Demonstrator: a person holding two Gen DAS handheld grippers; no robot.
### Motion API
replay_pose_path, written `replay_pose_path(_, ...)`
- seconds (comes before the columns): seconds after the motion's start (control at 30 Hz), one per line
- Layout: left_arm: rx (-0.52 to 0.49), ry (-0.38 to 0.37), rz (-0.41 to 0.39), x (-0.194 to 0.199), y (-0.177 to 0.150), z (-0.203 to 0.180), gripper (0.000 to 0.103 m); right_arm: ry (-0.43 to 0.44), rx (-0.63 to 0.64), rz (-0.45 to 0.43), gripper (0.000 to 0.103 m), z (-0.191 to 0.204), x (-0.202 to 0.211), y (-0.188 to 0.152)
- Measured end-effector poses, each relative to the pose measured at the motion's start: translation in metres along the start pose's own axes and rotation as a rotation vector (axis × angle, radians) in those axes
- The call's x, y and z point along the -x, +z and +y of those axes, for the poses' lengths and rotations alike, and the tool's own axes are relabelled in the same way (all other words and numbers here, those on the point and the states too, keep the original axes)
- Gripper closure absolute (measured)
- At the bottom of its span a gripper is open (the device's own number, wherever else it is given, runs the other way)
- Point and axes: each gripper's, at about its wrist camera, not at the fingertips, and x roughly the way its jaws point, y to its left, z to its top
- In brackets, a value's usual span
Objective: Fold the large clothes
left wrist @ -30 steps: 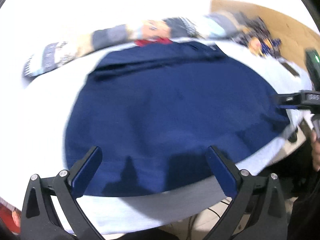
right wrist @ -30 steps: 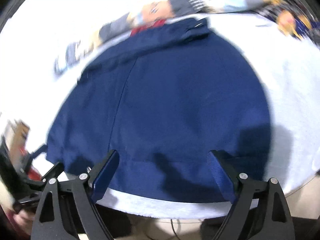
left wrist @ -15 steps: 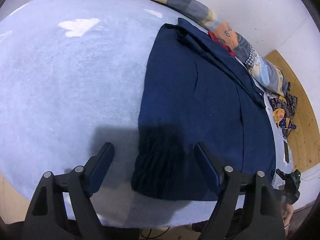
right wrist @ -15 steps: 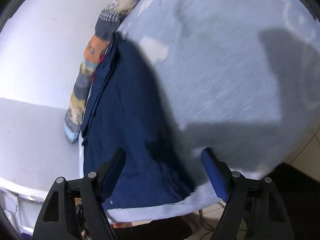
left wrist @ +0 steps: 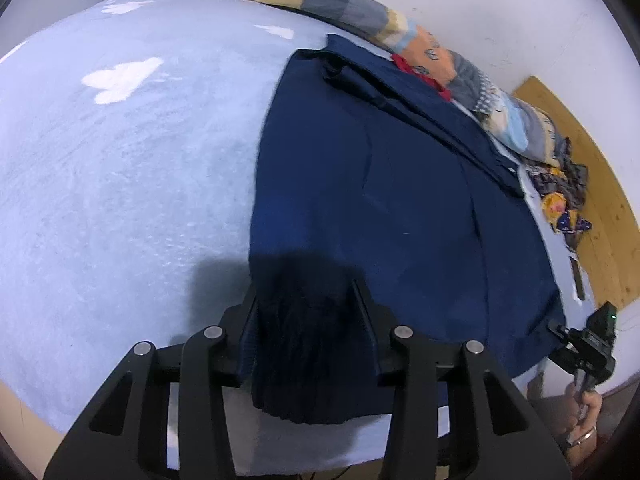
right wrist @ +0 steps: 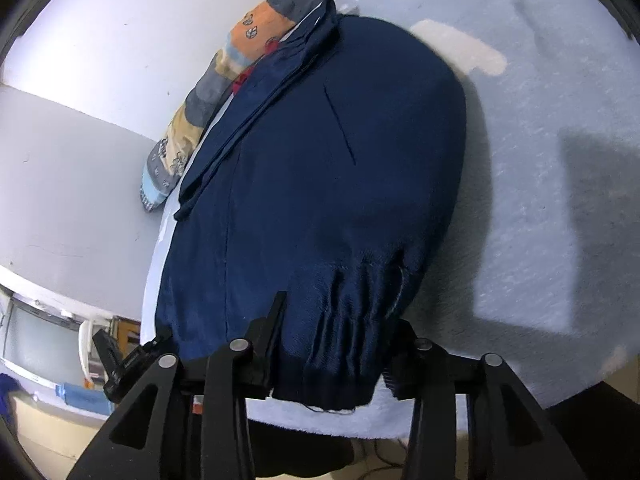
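The left gripper (left wrist: 306,344), black with blue-padded fingers, is closing its jaws around the ribbed hem corner of the large navy blue knit garment (left wrist: 384,208) at the near edge of the bed; the fabric is bunching into dark vertical pleats between the pads. The right gripper (right wrist: 334,344) is closing likewise on the opposite hem corner, where the soft cloth is gathering into shiny ridges. Whether the pads are pressing firmly yet is hard to make out in either view.

The garment is lying flat across the pale blue fleecy bed cover (left wrist: 120,184), its hem at the near edge and its folded collar end toward the far edge, beside a red scrap (left wrist: 420,74). A long patchwork quilt roll (left wrist: 360,16) in orange, grey, tan and light blue is running along the far edge against the white wall.

A second ago both grippers were hovering wide open over the garment's middle; they have since swung out to the hem corners, dropped, and narrowed.

In the left view the right gripper is appearing small at the bed's near right corner, with the person's hand (left wrist: 584,420) partly cut off by the frame. A wooden floor panel (left wrist: 600,200) is showing beyond.
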Motion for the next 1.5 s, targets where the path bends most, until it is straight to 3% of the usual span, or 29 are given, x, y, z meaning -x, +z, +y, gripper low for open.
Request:
replay_pose_path(0.07,-0.026,0.022,-0.021,0.005,0.001,-0.004,0.063,0.002,-0.017,-0.001,0.056,-0.002,-0.001,0.001)
replay_pose_path(0.1,-0.045,0.100,-0.040,0.008,0.002,-0.004,0.062,0.006,-0.028,-0.001,0.056,-0.004,0.006,-0.003)
replay_pose_path(0.17,-0.023,0.158,-0.053,0.010,0.004,0.004,0.048,0.013,-0.043,0.000,0.056,-0.005,0.009,-0.005)
replay_pose_path(0.3,0.016,0.174,-0.008,0.001,0.003,0.014,0.030,0.021,-0.063,0.005,0.055,-0.010,0.009,-0.005)
replay_pose_path(0.37,0.009,0.126,0.021,-0.002,-0.001,0.011,0.030,0.025,-0.074,0.003,0.055,-0.012,0.010,-0.005)
replay_pose_path(0.4,-0.023,0.130,0.019,-0.002,-0.004,0.005,0.031,0.024,-0.077,0.003,0.055,-0.012,0.010,-0.005)
replay_pose_path(0.5,-0.159,0.120,-0.003,0.001,-0.014,-0.021,0.074,0.018,-0.064,0.000,0.053,-0.008,0.007,-0.004)
replay_pose_path(0.57,-0.212,0.130,-0.021,0.001,-0.015,-0.030,0.078,0.006,-0.031,-0.004,0.056,-0.001,0.006,-0.003)
replay_pose_path(0.63,-0.186,0.133,-0.010,-0.004,-0.012,-0.025,0.076,-0.011,0.002,-0.010,0.056,0.003,0.006,-0.004)
replay_pose_path(0.7,-0.161,0.138,-0.014,-0.009,-0.008,-0.020,0.063,-0.024,0.012,-0.012,0.056,0.005,0.004,-0.004)
replay_pose_path(0.77,-0.156,0.110,-0.006,-0.016,-0.007,-0.023,0.037,-0.018,-0.002,-0.016,0.054,0.002,0.002,-0.004)
replay_pose_path(0.8,-0.207,0.118,-0.006,-0.021,-0.007,-0.034,0.026,-0.015,-0.011,-0.012,0.052,0.000,0.001,-0.004)
replay_pose_path(0.87,-0.290,0.164,-0.032,-0.027,-0.008,-0.051,0.035,-0.013,-0.013,-0.015,0.054,0.000,0.000,-0.004)
replay_pose_path(0.9,-0.298,0.164,-0.053,-0.023,-0.009,-0.054,0.066,-0.015,0.001,-0.018,0.068,0.002,0.000,-0.004)
replay_pose_path(0.93,-0.282,0.150,-0.071,-0.016,-0.007,-0.053,0.086,-0.015,0.022,-0.025,0.078,0.005,0.001,-0.004)
replay_pose_path(1.0,-0.236,0.114,-0.100,-0.004,-0.003,-0.049,0.086,-0.001,0.057,-0.045,0.083,0.013,0.006,-0.005)
replay_pose_path(1.17,-0.252,0.099,-0.162,0.025,-0.012,-0.060,0.086,0.084,0.091,-0.102,0.086,0.029,0.029,-0.009)
replay_pose_path(1.5,-0.196,0.013,-0.180,0.063,-0.021,-0.062,0.086,0.221,0.086,-0.170,0.089,0.040,0.086,-0.028)
